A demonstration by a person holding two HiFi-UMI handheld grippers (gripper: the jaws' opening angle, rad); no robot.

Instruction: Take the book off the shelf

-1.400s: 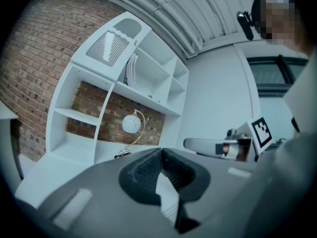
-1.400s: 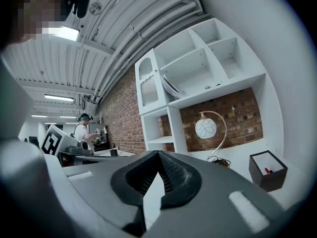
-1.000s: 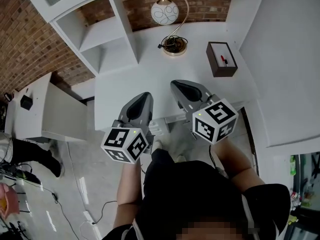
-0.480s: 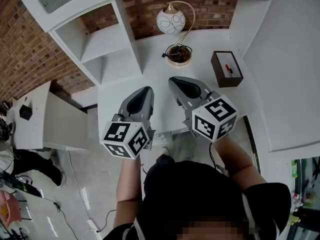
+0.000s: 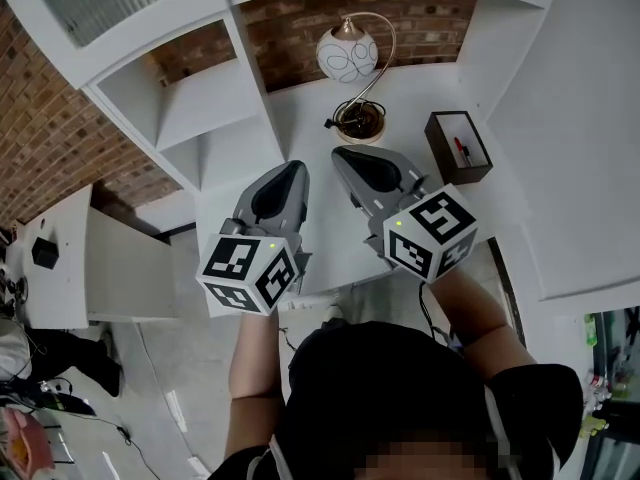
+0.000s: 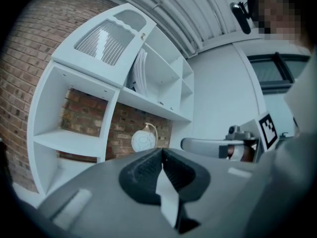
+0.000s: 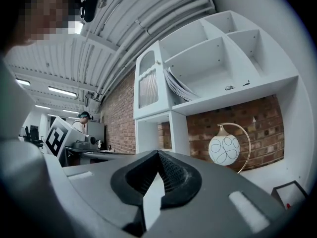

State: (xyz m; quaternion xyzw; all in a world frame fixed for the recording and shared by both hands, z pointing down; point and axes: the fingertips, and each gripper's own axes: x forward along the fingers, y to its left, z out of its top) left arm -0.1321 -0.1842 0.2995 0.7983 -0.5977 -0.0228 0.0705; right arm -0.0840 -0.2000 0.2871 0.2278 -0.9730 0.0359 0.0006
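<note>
While your left hand-held gripper (image 6: 161, 152) and right hand-held gripper (image 7: 158, 155) sit closed on nothing | book (image 7: 179, 87) leans above and ahead of them, in the upper compartment of the shelf (image 7: 233, 95) | raise one, open it wide, pinch the spine.

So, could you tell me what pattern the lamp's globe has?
White globe with thin dark loops; clearest in the right gripper view.
</note>
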